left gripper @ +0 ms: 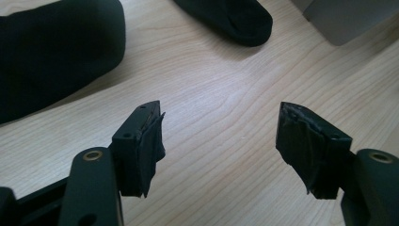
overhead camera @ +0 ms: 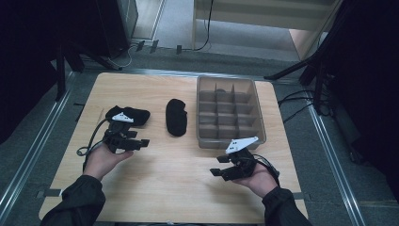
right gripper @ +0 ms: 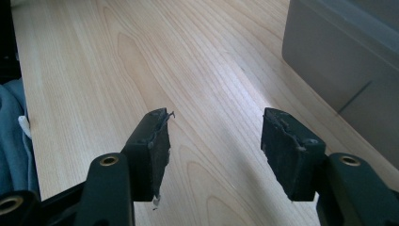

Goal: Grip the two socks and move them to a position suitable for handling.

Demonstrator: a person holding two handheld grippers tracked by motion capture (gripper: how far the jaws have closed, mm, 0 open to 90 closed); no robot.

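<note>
Two black socks lie on the wooden table. One sock lies lengthwise near the middle, and its toe shows at the top of the left gripper view. The other sock lies at the left, partly under my left gripper. That gripper is open with nothing between its jaws and hovers just in front of this sock. Near the front right my right gripper is open and empty over bare wood, in front of a grey divided bin.
The bin holds several empty compartments and stands at the table's right side. Metal rails run along both sides of the table. Cables and dark stands sit on the floor beyond the far edge.
</note>
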